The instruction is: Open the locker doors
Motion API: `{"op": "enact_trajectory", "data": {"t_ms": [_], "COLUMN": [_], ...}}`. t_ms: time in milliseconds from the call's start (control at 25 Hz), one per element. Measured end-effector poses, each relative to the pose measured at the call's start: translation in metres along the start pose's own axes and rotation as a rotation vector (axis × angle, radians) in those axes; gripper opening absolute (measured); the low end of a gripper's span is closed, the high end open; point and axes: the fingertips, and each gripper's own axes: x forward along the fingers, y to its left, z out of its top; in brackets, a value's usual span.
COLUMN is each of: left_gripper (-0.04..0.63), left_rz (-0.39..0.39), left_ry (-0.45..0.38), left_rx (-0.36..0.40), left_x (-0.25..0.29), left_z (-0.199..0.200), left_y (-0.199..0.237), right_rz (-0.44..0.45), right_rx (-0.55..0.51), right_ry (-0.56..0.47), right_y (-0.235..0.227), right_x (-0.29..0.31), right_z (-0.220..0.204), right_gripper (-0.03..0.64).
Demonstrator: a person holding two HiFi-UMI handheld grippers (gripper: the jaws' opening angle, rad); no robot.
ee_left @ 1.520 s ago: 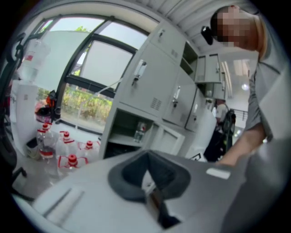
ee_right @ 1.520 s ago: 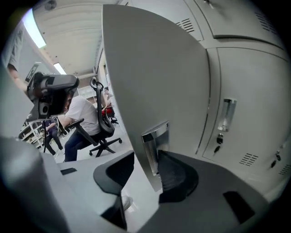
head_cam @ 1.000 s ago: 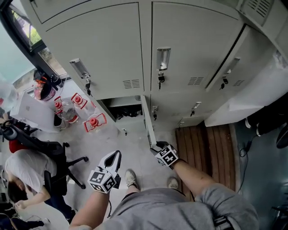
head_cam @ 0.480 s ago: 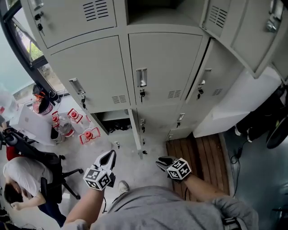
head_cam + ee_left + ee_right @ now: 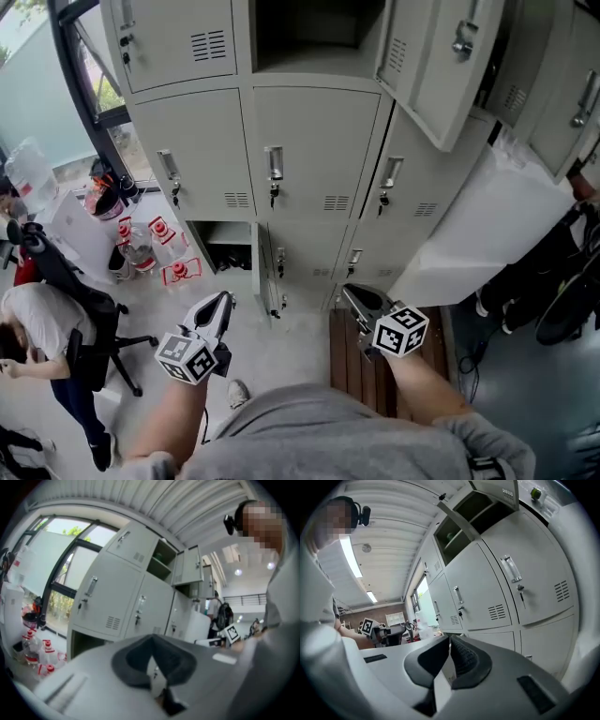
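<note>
Right gripper [image 5: 352,294] — jaws closing, nearly together, nothing between them. It sits low, near the bottom row of the lockers [image 5: 246,141] but apart from them. Left gripper [image 5: 221,302] narrow, jaws together, empty, also clear of the lockers. Middle-row doors [image 5: 314,131] closed. Top-middle door [image 5: 431,66] hangs open; bottom-left door [image 5: 263,281] open too, seen edge-on beyond and between the two grippers. Seated person [image 5: 37,328] far left.
</note>
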Motion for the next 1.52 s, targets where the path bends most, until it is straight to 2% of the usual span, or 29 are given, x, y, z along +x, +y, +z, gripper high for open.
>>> {"op": "enact_trajectory", "data": {"t_ms": [360, 680, 1040, 1320, 1520], "left_gripper": [0.005, 0.005, 0.005, 0.005, 0.005], "left_rz": [-0.051, -0.129, -0.187, -0.231, -0.247], "left_ry": [-0.077, -0.093, -0.151, -0.2, -0.208], "left_rx": [-0.03, 0.06, 0.072, 0.112, 0.119], "left_x": [-0.008, -0.017, -0.021, -0.02, -0.021], "left_z": [0.042, 0.091, 0.153, 0.207, 0.22], "left_y": [-0.011, 0.007, 0.018, 0.0, -0.014], "right_rz": [0.012, -0.061, -0.075, -0.097, -0.087], "right_rx": [-0.022, -0.007, -0.078, -0.143, -0.179], "right_ry": [0.018, -0.045, -0.109, -0.145, -0.165], "right_y": [0.028, 0.046, 0.085, 0.104, 0.114], "right_x": [-0.013, 0.002, 0.027, 0.023, 0.016], "right_z": [0.004, 0.03, 0.103, 0.163, 0.187], "right_gripper": [0.018, 0.015, 0.009, 0.008, 0.008]}}
